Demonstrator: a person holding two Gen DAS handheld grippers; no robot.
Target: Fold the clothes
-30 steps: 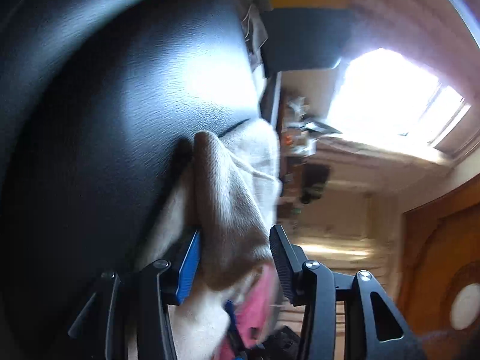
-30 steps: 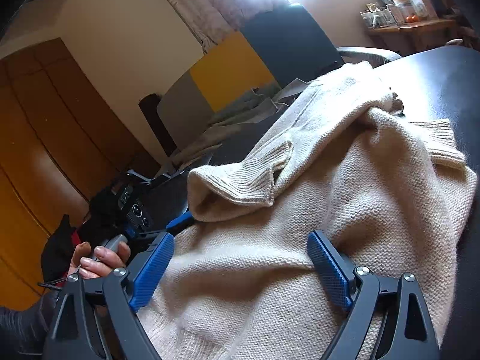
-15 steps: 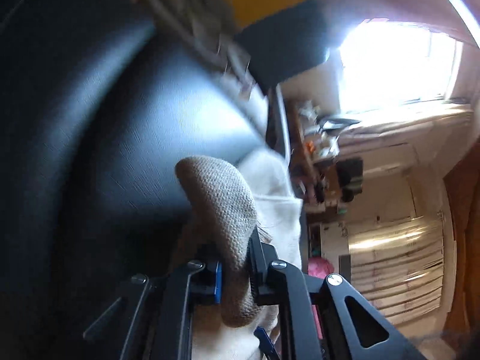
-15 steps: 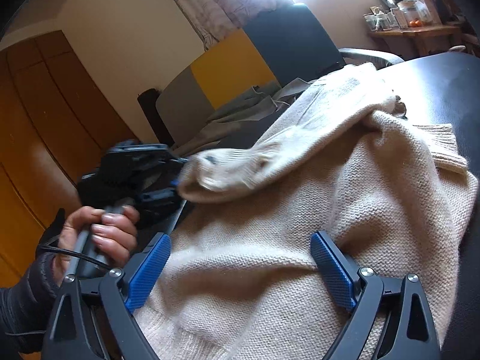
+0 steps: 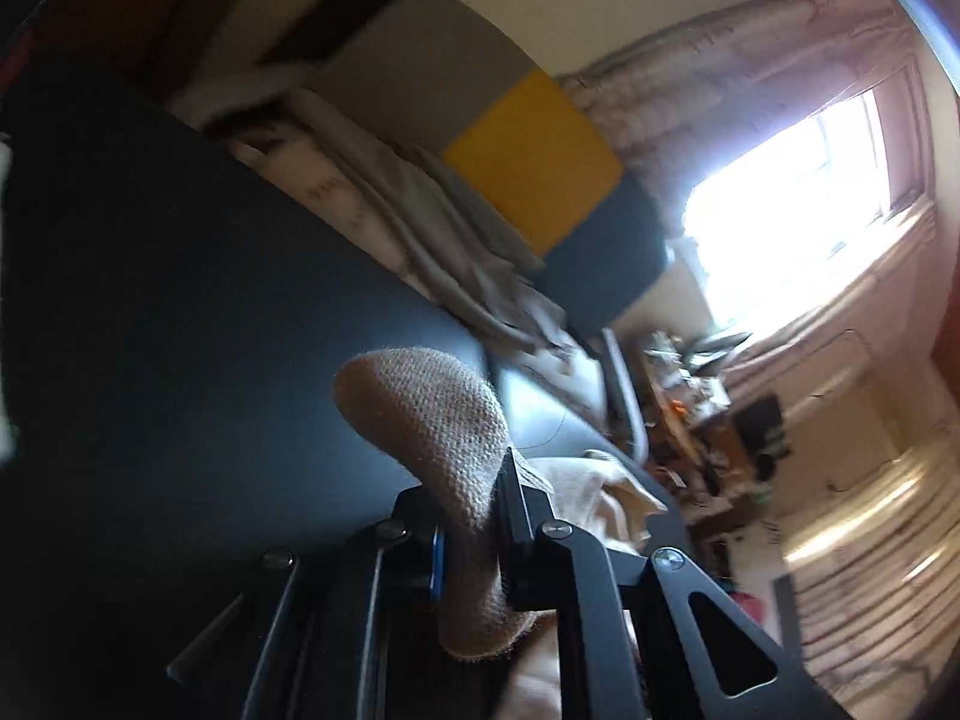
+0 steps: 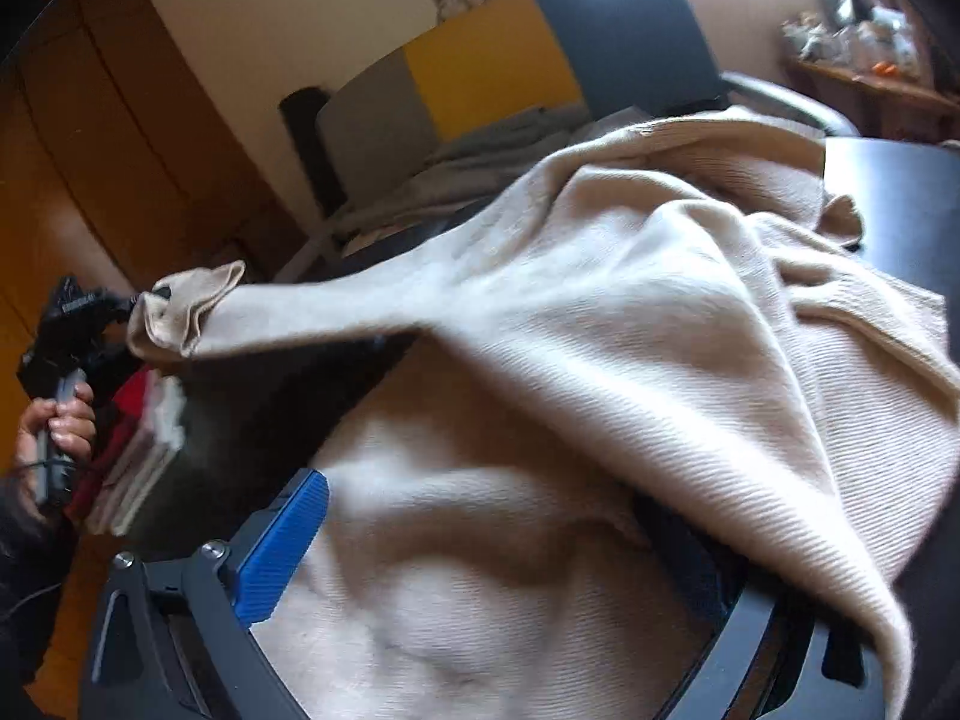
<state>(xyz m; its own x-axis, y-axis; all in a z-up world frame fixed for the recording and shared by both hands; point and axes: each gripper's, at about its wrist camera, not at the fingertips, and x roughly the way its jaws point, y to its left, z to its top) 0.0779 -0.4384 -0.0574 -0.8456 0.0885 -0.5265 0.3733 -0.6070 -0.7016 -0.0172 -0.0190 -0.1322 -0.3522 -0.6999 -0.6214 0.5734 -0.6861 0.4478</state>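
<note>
Clearly the left gripper (image 5: pixel 471 531) pinched the beige sweater's cuff (image 5: pixel 429 414) while the right gripper (image 6: pixel 492 546) gaped empty; the stretched sleeve (image 6: pixel 372 306) could slip free.

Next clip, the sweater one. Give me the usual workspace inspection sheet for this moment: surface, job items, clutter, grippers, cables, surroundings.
Surface: dark table, matte, partly covered by the garment.
Job's things: beige knit sweater lying rumpled on the table; its sleeve is lifted and stretched out to the side, cuff pinched.
Clutter: folded red and pale fabrics stacked past the table edge.
Grippers: left gripper shut on the cuff; right gripper open, low over the sweater body, one finger hidden under a fold.
Cables: a thin dark lead by the person's hand; route unclear.
Surroundings: chair with yellow and grey panels draped with grey cloth, bright window, wooden cupboards, cluttered shelf.
</note>
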